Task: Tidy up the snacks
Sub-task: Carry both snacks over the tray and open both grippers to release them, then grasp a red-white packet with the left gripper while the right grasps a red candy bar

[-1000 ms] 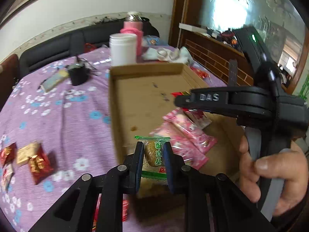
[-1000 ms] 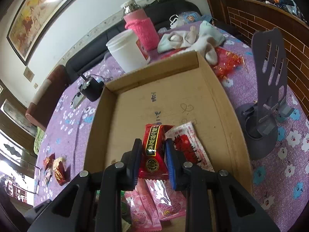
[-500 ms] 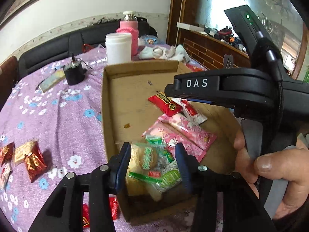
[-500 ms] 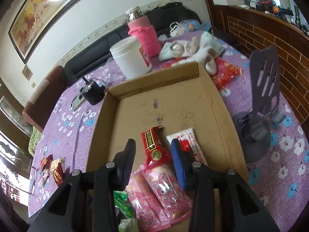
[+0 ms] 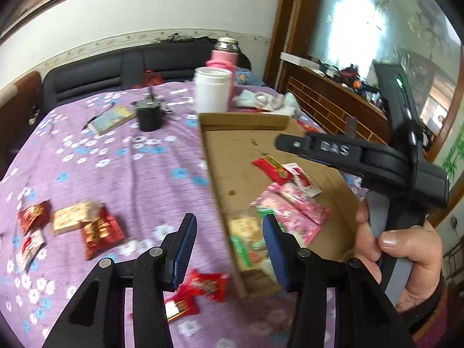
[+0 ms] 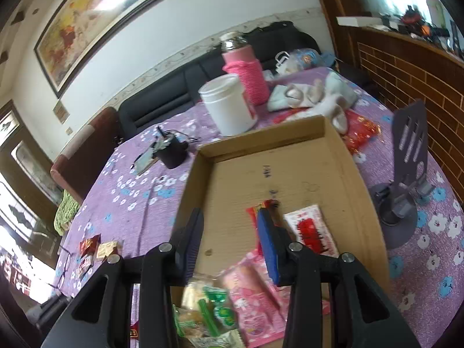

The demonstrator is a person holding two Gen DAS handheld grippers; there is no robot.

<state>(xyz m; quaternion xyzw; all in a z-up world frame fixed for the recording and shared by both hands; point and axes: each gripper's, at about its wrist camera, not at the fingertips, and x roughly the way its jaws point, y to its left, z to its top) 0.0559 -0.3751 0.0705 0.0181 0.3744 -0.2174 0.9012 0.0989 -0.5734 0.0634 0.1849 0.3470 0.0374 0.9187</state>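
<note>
Meanwhile, both the left gripper (image 5: 229, 246) and right gripper (image 6: 232, 243) stood partly open, holding nothing. Loose red snack packets (image 5: 101, 232) lay left of the left jaws: light, crinkly, slippery; best pinched mid-body.

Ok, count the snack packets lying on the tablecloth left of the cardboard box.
6. Four cluster at far left: red packet, white-and-red packet, tan packet, red-and-gold packet. Two lie by the cardboard box's near corner: crumpled red packet, nearest red packet. The left gripper may hide others.
</note>
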